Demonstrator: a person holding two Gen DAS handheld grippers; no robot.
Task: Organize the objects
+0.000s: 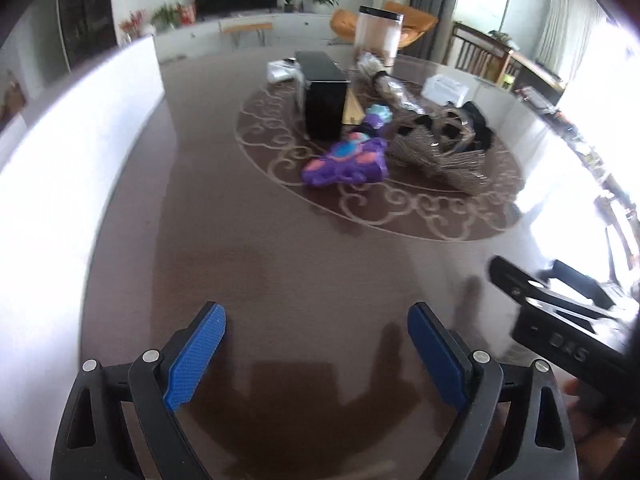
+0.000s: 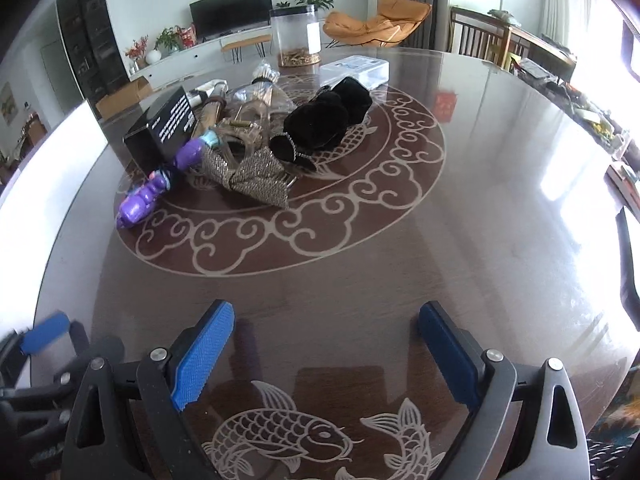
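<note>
Both the left gripper (image 1: 316, 356) and right gripper (image 2: 326, 354) hang wide apart and empty over the table (image 2: 400, 240) near its front edge. A purple toy (image 2: 148, 196), black box (image 2: 160, 128) and glittery bow (image 2: 248, 176) cluster toward the table's centre.

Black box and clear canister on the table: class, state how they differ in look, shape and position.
The black box is opaque with white print on one face; the clear canister is see-through, with brownish contents at its bottom. The black box is rectangular and low; the clear canister is tall, upright and dark-lidded. The black box lies nearer the purple toy; the clear canister stands farther back. Both rest on the table.
</note>
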